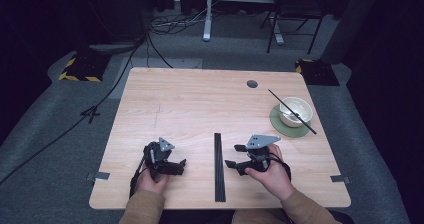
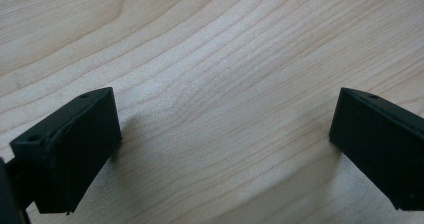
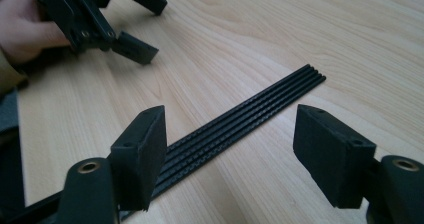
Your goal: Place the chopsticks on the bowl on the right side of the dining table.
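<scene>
No writing is readable on the black ribbed strip [image 1: 218, 166] near the bench's [image 1: 200, 99] front edge; right claw [image 3: 230, 149] and left claw [image 2: 225, 144] both stand released.

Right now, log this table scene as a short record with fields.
surface: wooden table
work item: black ribbed strip lying flat near the front edge, between the two tools
left tool: left tool low at the table, jaws open, nothing between them
right tool: right tool jaws open, aimed at the strip, not touching it
far right: white bowl on a green coaster, a thin dark stick laid across the bowl
other: round hole near the far edge
</scene>
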{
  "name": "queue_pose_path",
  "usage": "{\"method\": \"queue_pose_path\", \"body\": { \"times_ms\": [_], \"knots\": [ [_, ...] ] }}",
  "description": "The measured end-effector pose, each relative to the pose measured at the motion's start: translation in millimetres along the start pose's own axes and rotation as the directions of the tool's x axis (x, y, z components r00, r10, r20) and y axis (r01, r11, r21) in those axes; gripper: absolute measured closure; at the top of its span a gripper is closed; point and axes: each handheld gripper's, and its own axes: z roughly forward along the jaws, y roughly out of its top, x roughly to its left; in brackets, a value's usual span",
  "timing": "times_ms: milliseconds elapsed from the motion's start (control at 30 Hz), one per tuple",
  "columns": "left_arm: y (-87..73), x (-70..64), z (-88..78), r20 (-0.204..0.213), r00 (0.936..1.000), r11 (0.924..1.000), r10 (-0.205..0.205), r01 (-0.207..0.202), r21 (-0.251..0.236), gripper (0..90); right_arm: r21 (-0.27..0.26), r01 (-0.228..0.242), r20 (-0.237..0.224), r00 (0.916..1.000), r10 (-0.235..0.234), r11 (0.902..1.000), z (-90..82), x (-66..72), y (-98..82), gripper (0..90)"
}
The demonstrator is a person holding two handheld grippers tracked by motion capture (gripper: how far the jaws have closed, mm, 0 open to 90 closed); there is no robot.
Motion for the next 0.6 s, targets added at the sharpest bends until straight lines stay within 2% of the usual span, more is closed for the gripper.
{"method": "queue_pose_path", "body": {
  "times_ms": [67, 167, 267, 333, 467, 500, 567, 600],
  "knots": [
    [0.0, 0.0, 0.0, 0.000, 1.0000, 1.0000, 0.000, 0.000, -0.001, 0.3, 0.005, -0.002, -0.008, 1.0000, 0.002, 1.0000, 5.1, 3.1, -5.5, 32.1],
    [0.1, 0.2, -0.2, 0.003, 1.0000, 1.0000, 0.001, -0.001, 0.003, 0.3, 0.018, -0.017, 0.012, 0.9998, 0.017, 0.9997, 14.5, 8.8, -12.5, 32.3],
    [0.1, 0.1, 0.2, 0.000, 1.0000, 1.0000, 0.000, 0.000, -0.001, 0.3, 0.032, -0.011, 0.015, 0.9998, 0.010, 0.9994, 22.9, 12.6, -17.6, 32.4],
    [0.2, 0.1, 0.1, -0.002, 1.0000, 1.0000, 0.001, -0.001, -0.001, 0.3, 0.050, 0.011, 0.021, 0.9997, -0.012, 0.9987, 26.9, 14.4, -20.5, 32.5],
    [0.2, 0.1, 0.1, -0.001, 1.0000, 1.0000, 0.000, 0.000, 0.000, 0.3, 0.058, 0.000, 0.026, 0.9997, -0.002, 0.9983, 29.2, 12.5, -24.0, 32.5],
    [0.2, 0.0, 0.2, -0.001, 1.0000, 1.0000, -0.002, 0.002, -0.001, 0.3, 0.059, 0.013, 0.031, 0.9994, -0.015, 0.9982, 29.6, 11.2, -24.8, 32.5],
    [0.3, -0.1, 0.2, -0.002, 1.0000, 1.0000, -0.002, 0.002, -0.001, 0.3, 0.058, -0.014, 0.036, 0.9993, 0.012, 0.9982, 30.8, 9.3, -26.4, 32.4],
    [0.3, -0.1, 0.1, -0.002, 1.0000, 1.0000, -0.002, 0.002, -0.001, 0.3, 0.057, -0.013, 0.039, 0.9992, 0.011, 0.9983, 30.9, 8.5, -26.9, 32.3]
  ]
}}
